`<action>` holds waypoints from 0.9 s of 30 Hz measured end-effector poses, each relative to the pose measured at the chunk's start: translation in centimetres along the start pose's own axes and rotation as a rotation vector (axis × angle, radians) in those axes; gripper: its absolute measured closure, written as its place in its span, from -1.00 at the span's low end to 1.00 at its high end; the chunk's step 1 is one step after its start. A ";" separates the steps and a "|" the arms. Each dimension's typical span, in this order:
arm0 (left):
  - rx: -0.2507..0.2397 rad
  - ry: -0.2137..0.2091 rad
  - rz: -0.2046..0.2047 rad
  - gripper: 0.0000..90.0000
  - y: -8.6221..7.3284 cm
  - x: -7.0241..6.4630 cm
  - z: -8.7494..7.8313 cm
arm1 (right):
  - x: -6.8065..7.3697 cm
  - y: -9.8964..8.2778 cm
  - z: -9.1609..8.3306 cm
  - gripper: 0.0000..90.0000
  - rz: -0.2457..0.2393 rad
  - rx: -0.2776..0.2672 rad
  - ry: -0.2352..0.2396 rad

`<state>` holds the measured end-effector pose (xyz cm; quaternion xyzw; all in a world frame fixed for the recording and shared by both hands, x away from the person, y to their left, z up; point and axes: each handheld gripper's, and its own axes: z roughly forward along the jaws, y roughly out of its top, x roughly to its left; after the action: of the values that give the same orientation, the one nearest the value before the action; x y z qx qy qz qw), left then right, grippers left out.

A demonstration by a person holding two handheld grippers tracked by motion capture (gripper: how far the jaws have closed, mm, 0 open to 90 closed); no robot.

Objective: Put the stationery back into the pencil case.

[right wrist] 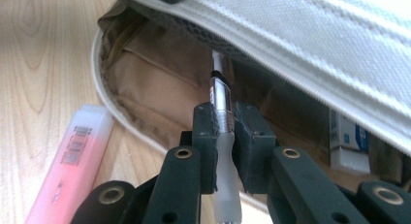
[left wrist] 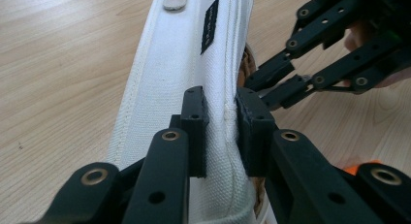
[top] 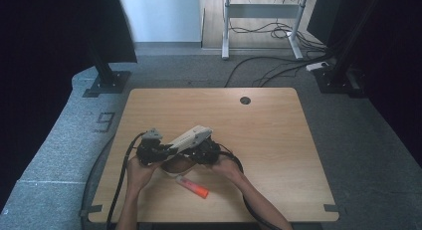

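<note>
A white canvas pencil case (top: 191, 137) lies open in the middle of the table, showing its brown lining (right wrist: 155, 73). My left gripper (left wrist: 222, 132) is shut on the edge of the case's white lid (left wrist: 179, 54) and holds it raised. My right gripper (right wrist: 225, 136) is shut on a pen (right wrist: 222, 103) with a clear barrel and a silver collar. The pen's tip points into the open case under the lid. In the high view the left gripper (top: 166, 150) and the right gripper (top: 194, 158) meet at the case. The right gripper (left wrist: 261, 88) also appears in the left gripper view, close beside the lid.
A pink-orange highlighter (top: 192, 186) lies on the wooden table (top: 268, 140) just in front of the case, also seen as the highlighter (right wrist: 72, 161) beside the case's rim. A white and blue eraser (right wrist: 346, 144) sits inside the case. A round cable hole (top: 245, 100) is at the table's back.
</note>
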<state>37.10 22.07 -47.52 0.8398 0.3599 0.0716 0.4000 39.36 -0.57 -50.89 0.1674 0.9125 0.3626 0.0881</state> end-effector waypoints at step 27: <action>0.003 -0.008 -0.001 0.68 0.0 0.0 0.1 | -3.0 -0.7 0.1 0.41 0.068 0.066 -0.116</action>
<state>37.15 22.00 -47.57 0.8404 0.3591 0.0676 0.4002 42.01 -2.04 -51.35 0.2220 0.9111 0.3248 0.1231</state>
